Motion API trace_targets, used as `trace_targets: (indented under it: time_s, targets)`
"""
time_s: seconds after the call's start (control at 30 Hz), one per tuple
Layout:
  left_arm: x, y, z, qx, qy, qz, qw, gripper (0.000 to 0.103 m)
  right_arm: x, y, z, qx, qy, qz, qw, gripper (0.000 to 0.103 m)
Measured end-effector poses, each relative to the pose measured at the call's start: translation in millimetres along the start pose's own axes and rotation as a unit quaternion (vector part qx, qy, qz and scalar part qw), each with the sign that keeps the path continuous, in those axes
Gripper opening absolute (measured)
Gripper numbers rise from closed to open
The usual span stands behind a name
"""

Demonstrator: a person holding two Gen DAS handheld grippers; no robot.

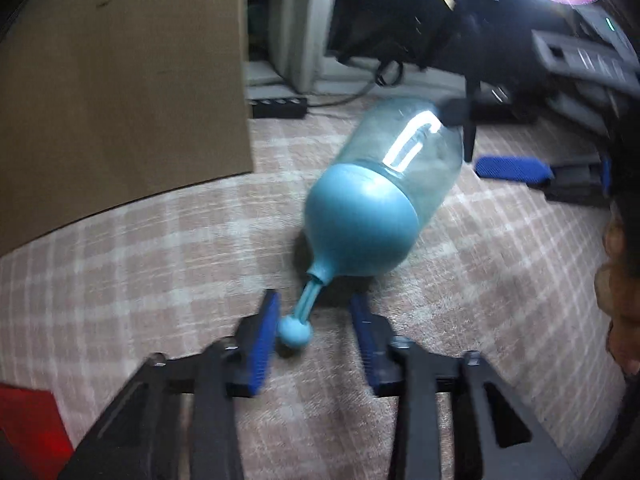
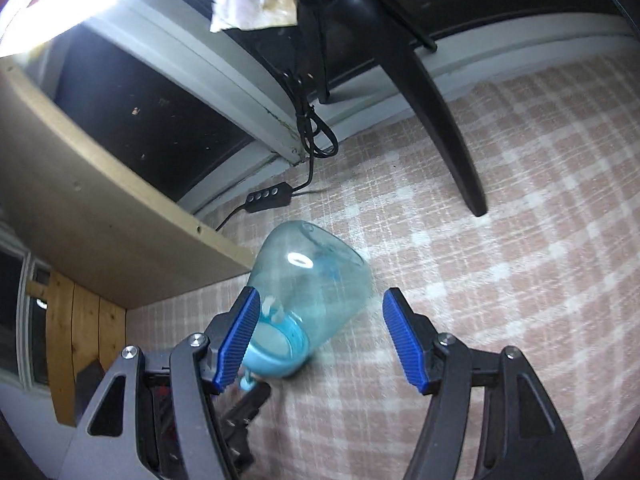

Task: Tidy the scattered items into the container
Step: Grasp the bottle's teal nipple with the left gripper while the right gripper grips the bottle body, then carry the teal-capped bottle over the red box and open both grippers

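Nearby, both open grippers [image 1: 314,312] [image 2: 320,320] flank the bottle [image 1: 372,200] beside a cardboard box [image 1: 120,80].

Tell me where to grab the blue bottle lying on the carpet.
Take the blue bottle across its clear body with the right gripper, already open astride it. The thin pump stem between the left gripper fingers looks too slender to carry it.

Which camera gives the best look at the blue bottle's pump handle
The left wrist view. There the blue bottle lies on the carpet with its pump handle plainly between the open left gripper pads. In the right wrist view the right gripper shows mostly the clear body; the handle is nearly hidden.
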State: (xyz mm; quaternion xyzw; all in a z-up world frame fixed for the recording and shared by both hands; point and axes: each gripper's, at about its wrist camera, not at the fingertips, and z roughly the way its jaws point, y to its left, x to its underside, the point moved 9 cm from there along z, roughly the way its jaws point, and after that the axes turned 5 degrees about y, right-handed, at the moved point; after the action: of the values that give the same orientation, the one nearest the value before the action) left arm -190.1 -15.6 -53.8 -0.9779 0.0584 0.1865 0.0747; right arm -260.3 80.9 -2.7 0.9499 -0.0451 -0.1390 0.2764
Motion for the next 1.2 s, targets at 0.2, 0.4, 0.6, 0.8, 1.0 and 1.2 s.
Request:
trace_targets:
  time_s: [0.2,0.4,0.6,0.8,1.0,1.2]
  targets:
    - [6.2,-18.9,0.1,0.073,0.001,-0.008,0.9973,0.006,0.7,11.5,15.7,0.01,0.016,0.004,1.0,0.063]
    - [14.6,-37.0,-3.3,0.093,-0.002,0.003,0.9956,0.006,2.4,19.4,30.1,0.034,0.03,-0.004,0.999,0.067]
    - [17.5,-41.2,-7.5,0.102,-0.002,-0.006,0.9948,0.006,4.2,34.3,43.8,0.049,0.03,-0.061,0.996,0.072]
    - [28.6,-45.0,-14.1,0.109,-0.001,-0.018,0.9939,0.006,14.4,36.0,41.3,0.026,0.035,-0.077,0.996,0.071]
    - [37.0,-45.8,-21.4,0.105,-0.001,-0.027,0.9941,0.006,25.1,38.8,46.1,0.025,0.046,-0.087,0.995,0.074]
    - [52.1,-41.8,-45.9,0.08,-0.002,-0.043,0.9959,0.006,34.7,36.4,34.0,0.012,0.034,-0.093,0.995,0.073]
